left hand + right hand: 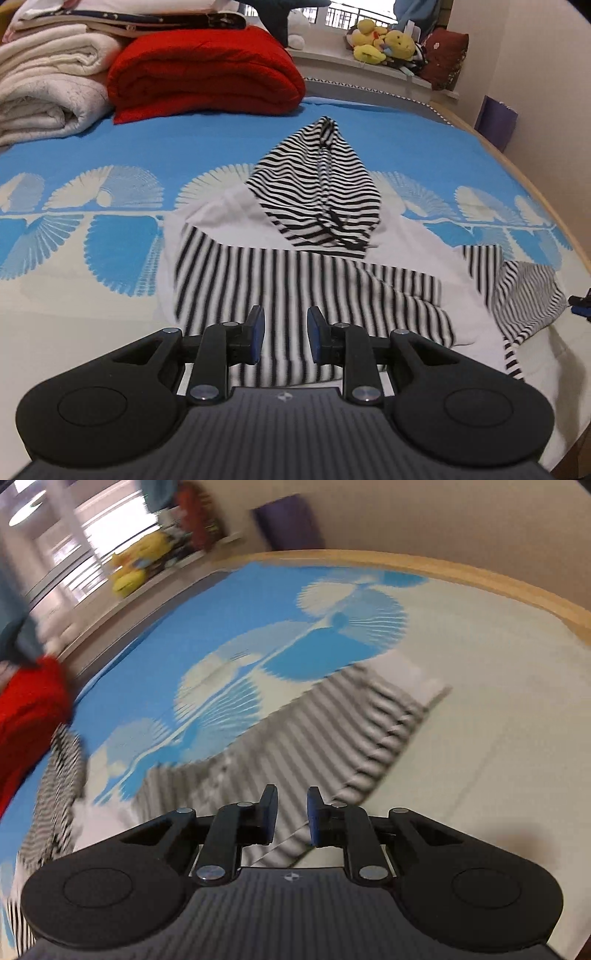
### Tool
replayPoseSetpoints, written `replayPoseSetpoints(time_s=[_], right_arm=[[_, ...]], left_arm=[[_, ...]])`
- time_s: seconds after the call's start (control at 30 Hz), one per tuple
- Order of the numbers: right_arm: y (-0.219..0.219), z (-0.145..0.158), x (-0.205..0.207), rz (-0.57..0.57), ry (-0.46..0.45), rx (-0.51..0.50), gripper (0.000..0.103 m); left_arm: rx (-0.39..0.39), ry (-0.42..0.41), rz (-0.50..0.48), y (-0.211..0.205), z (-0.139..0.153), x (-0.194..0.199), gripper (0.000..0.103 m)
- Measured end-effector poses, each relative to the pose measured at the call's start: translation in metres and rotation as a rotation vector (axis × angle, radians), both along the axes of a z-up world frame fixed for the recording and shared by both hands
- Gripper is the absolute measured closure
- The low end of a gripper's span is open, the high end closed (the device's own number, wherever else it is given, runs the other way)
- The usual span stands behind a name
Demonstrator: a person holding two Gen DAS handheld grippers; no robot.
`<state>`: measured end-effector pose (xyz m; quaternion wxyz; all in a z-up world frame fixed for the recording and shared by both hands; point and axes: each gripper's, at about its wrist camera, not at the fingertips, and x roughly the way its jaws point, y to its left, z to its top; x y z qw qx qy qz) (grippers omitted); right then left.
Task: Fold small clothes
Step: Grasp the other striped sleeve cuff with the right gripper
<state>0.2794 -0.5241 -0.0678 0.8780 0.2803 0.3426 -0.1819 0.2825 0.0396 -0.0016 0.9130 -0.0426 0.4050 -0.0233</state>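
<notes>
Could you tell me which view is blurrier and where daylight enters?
Right wrist view: heavily motion-smeared, striped hoodie stripes washed grey, bright window at upper left. Left wrist view: mostly sharp, only the hoodie's near stripes blur; daylight behind the yellow plush toys.

Bright, even daylight comes from the window [351, 14] at the top. The left wrist view is mostly sharp; the right wrist view is strongly motion-blurred. Fisheye bending curves both edges.

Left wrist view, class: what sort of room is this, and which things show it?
Most likely a bedroom. A bed covered with a blue and white patterned sheet carries a folded red blanket beside folded white quilts, and yellow plush toys sit on the window ledge.
</notes>
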Motion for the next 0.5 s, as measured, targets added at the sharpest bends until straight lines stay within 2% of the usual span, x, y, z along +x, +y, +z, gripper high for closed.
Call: replayPoseSetpoints(time_s=[0.07,0.13,0.17,0.33,0.5], right_arm=[[-0.019,-0.008,0.002,-0.057,0.006,0.043,0.082],[-0.033,-0.021,0.006,-0.089,0.025,0.098,0.068],[-0.037,-0.028,0.008,-0.095,0.035,0.125,0.066],[-0.045,-0.053,0.017,-0.131,0.076,0.135,0.066],[-0.055,-0.065,0.023,-0.172,0.055,0.169,0.066]], left_arm=[[-0.001,0.004,-0.013,-0.008,-0.001,0.001,0.076],[0.006,0.007,-0.027,-0.014,-0.003,0.001,0.076],[0.009,0.01,-0.031,-0.016,-0.004,0.001,0.076],[0.001,0.032,-0.028,-0.012,-0.008,0.004,0.076],[-0.022,0.048,-0.005,-0.001,-0.01,0.007,0.076]])
